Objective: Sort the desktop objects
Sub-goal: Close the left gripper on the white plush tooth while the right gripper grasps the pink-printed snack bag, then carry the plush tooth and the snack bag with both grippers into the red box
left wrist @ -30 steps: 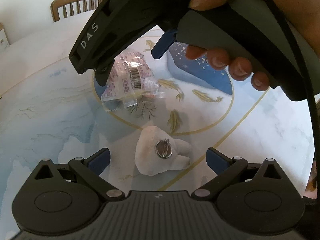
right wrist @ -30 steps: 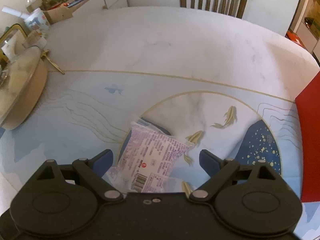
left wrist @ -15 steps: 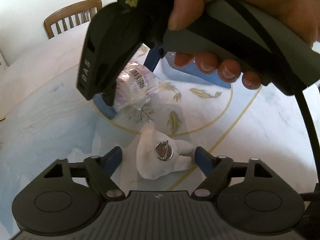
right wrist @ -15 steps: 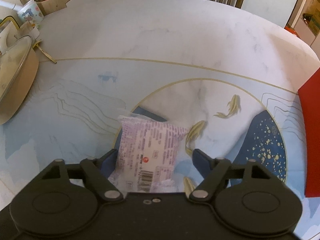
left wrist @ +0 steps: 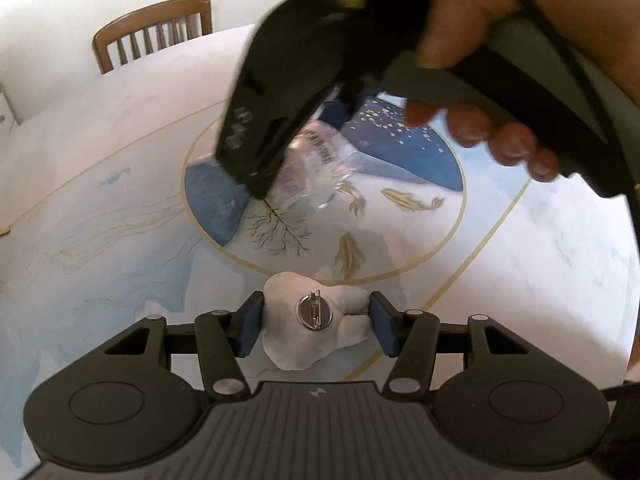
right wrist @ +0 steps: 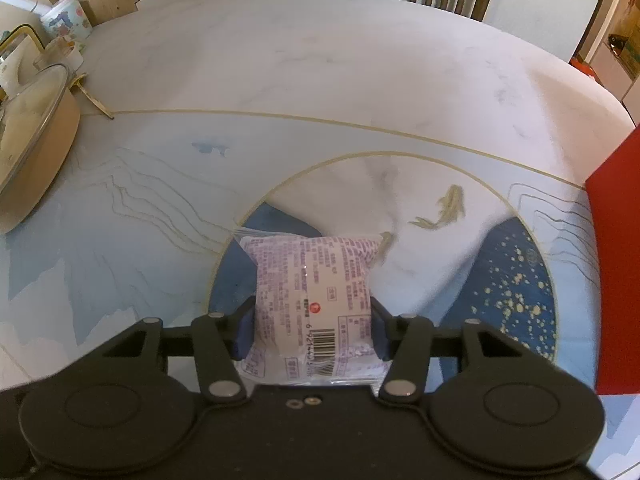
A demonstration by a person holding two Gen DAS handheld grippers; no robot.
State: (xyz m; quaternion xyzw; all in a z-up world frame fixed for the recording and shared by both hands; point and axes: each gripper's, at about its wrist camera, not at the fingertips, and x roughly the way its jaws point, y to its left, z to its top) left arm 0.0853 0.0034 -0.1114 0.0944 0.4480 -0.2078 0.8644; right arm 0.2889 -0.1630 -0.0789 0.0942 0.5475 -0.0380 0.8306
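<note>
The left gripper (left wrist: 316,326) has its two blue pads pushed against the sides of a white plush toy (left wrist: 310,326), so it is closed on the toy and holding it. The toy looks like a fat little tooth, and it sits on the table (left wrist: 120,160) at the near edge of the round gold ring painted there. A small round metal pin (left wrist: 314,313) is stuck in the middle of the toy, facing up. The toy looks soft and squishy and very light, so it should bend in when squeezed and not break. The sides are a good place to hold it, because the pads keep off the pin, which looks hard and may be sharp. The right gripper (right wrist: 312,334) is closed on a snack packet (right wrist: 314,300), one pad on each side of its near half. The packet is pale purple with small print and a barcode at the near end. Seen from the left gripper, it hangs above the blue part of the painted ring, further away than the toy. Its wrapper looks shiny and thin, so it may slip or crinkle, and the food inside could get squashed by a hard squeeze. A gentle hold across the puffy middle seems best. It looks light too. A pot with a glass lid (right wrist: 28,120) stands far left, and something red (right wrist: 616,272) lies at the right edge.
</note>
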